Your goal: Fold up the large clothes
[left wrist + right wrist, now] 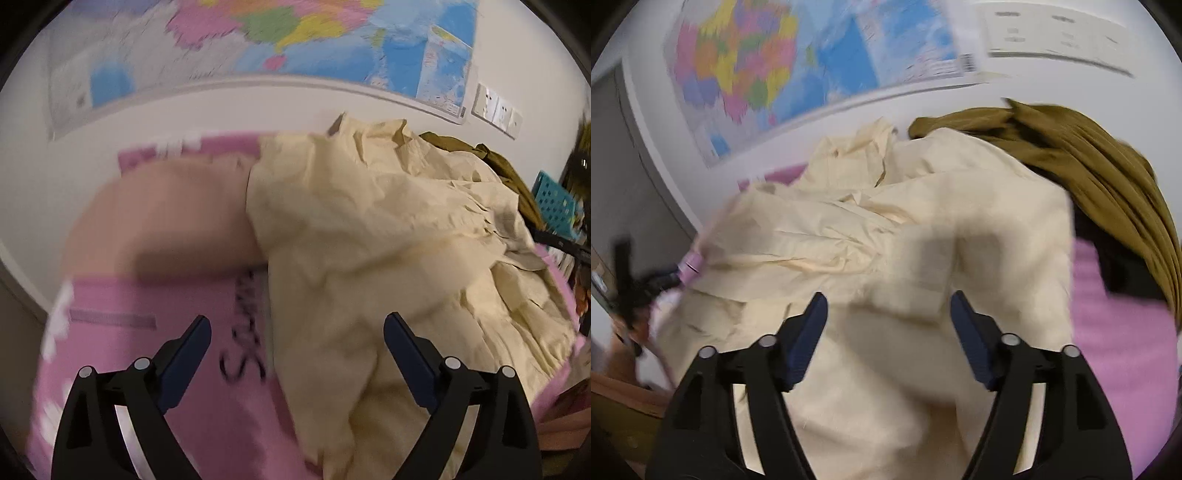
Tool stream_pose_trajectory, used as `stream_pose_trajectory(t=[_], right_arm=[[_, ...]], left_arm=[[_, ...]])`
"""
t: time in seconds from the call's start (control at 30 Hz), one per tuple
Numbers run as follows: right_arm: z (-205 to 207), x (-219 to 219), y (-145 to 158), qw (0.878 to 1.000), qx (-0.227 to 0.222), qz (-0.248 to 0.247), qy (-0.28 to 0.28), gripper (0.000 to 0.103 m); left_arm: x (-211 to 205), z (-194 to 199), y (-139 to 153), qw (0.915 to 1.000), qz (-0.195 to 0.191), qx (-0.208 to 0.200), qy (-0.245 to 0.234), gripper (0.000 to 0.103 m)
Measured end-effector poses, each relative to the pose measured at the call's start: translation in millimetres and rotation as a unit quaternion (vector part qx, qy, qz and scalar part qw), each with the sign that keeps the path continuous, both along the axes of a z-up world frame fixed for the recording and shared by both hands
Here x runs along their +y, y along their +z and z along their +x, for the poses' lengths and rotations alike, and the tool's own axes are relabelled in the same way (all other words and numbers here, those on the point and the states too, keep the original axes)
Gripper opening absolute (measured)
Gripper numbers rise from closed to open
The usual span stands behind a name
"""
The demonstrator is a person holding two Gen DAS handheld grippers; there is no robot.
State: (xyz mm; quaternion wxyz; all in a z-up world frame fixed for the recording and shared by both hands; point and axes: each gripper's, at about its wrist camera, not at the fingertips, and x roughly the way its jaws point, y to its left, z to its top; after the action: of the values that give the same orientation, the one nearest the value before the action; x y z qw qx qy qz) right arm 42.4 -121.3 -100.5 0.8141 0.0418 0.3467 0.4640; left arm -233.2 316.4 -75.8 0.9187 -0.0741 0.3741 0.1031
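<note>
A large cream shirt (369, 240) lies crumpled across a pink printed sheet (122, 354). In the right wrist view the same cream shirt (886, 236) fills the middle, collar toward the wall. My left gripper (297, 328) hangs open above the shirt's left edge and the pink sheet, nothing between its fingers. My right gripper (889, 306) is open over the shirt's lower part, with no cloth between the pads. An olive-brown garment (1071, 155) lies bunched behind the shirt at the right. Both views are blurred.
A coloured wall map (295, 40) hangs behind the surface, with wall sockets (496, 109) to its right. A teal perforated basket (554, 201) stands at the far right. A peach folded cloth (159, 221) lies left of the shirt. The other gripper (628, 280) shows at the left edge.
</note>
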Motion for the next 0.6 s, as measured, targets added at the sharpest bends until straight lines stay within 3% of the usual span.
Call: stream_pose_trajectory(t=[0.17, 0.27, 0.37, 0.47, 0.6], right_arm=[[-17.6, -64.0, -13.6, 0.997, 0.046, 0.035, -0.046, 0.073], [-23.5, -96.4, -29.0, 0.993, 0.071, 0.043, -0.079, 0.078], [-29.7, -115.1, -44.6, 0.990, 0.098, 0.050, -0.090, 0.084], [-35.6, -126.4, -57.0, 0.987, 0.112, 0.044, -0.104, 0.085], [-44.8, -125.8, -72.5, 0.986, 0.133, 0.055, -0.086, 0.086]], left_arm=[[5.6, -33.0, -26.3, 0.9974, -0.071, 0.002, 0.012, 0.091], [6.2, -43.4, -44.2, 0.9914, -0.130, 0.016, 0.001, 0.091], [-4.1, -49.3, -44.6, 0.9918, -0.127, 0.010, -0.011, 0.092], [-7.1, -50.2, -45.1, 0.9871, -0.157, 0.009, -0.030, 0.093], [-12.3, -49.1, -49.7, 0.9667, -0.241, -0.003, -0.086, 0.096]])
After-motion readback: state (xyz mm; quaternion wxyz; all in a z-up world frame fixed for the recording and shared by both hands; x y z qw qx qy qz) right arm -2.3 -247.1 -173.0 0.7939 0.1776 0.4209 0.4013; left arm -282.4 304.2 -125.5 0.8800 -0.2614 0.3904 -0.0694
